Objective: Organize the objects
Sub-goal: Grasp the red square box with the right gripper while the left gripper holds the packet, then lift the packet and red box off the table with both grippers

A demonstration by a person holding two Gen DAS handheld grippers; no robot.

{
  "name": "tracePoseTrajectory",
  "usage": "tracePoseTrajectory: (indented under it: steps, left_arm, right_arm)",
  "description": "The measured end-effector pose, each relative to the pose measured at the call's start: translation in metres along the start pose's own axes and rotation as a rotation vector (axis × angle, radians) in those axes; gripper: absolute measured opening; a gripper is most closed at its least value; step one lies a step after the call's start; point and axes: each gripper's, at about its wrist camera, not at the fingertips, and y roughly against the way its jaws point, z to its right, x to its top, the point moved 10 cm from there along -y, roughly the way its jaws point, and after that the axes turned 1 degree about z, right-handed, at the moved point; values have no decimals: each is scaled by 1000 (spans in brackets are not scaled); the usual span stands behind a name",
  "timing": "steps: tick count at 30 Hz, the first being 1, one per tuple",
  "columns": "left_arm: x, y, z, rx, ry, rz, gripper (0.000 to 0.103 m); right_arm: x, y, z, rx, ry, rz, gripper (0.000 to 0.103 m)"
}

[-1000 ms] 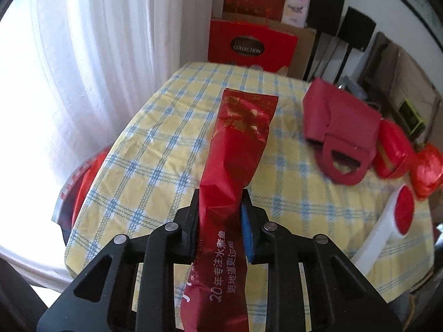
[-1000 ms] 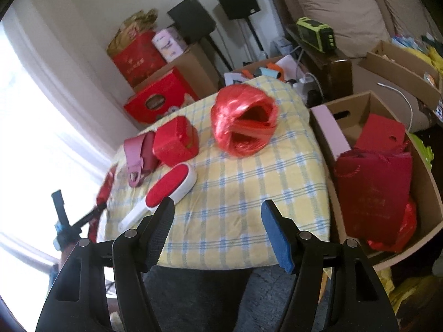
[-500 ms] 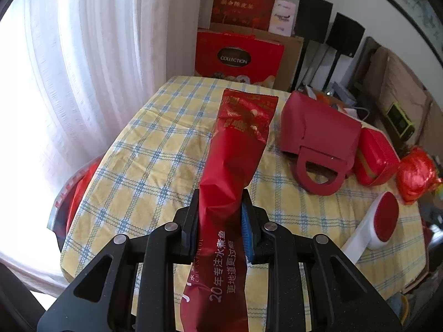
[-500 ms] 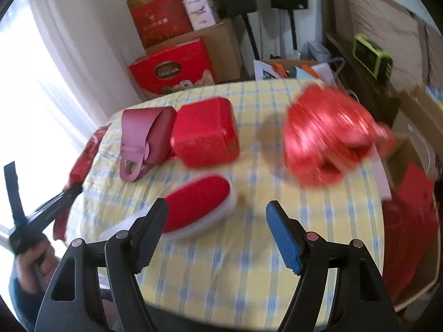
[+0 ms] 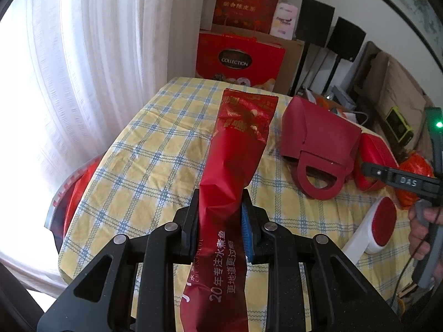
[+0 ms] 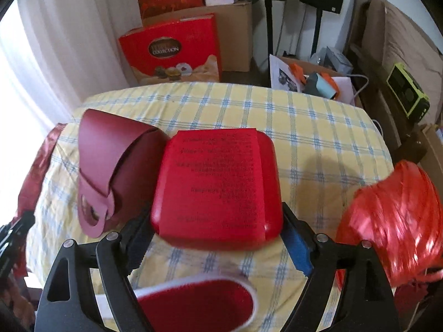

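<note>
My left tongs (image 5: 220, 215) stay pinched on the red packet (image 5: 235, 166), lifted clear; my right tongs (image 6: 216, 238) are opening, straddling the red box (image 6: 218, 191) mid-worktop (image 6: 318, 138) without yet gripping it

a checked woven cloth (image 6: 318, 127) covers the counter; on it, the red box (image 6: 218, 191) looks glossy plastic, the pouch (image 5: 235, 149) crinkled foil.

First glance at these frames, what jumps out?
The long red foil packet clamped upright in the left tool, rising over the yellow checked tablecloth. In the right wrist view, the opening right tool straddles a rounded red box, dark red handled pouch at its left.
</note>
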Motion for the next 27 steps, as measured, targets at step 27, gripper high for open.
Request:
tracePoseTrajectory:
  steps: [27]
  left_arm:
    - [2, 5, 10, -3, -14, 10, 23]
  right_arm:
    - [-13, 11, -3, -10, 3, 97, 82]
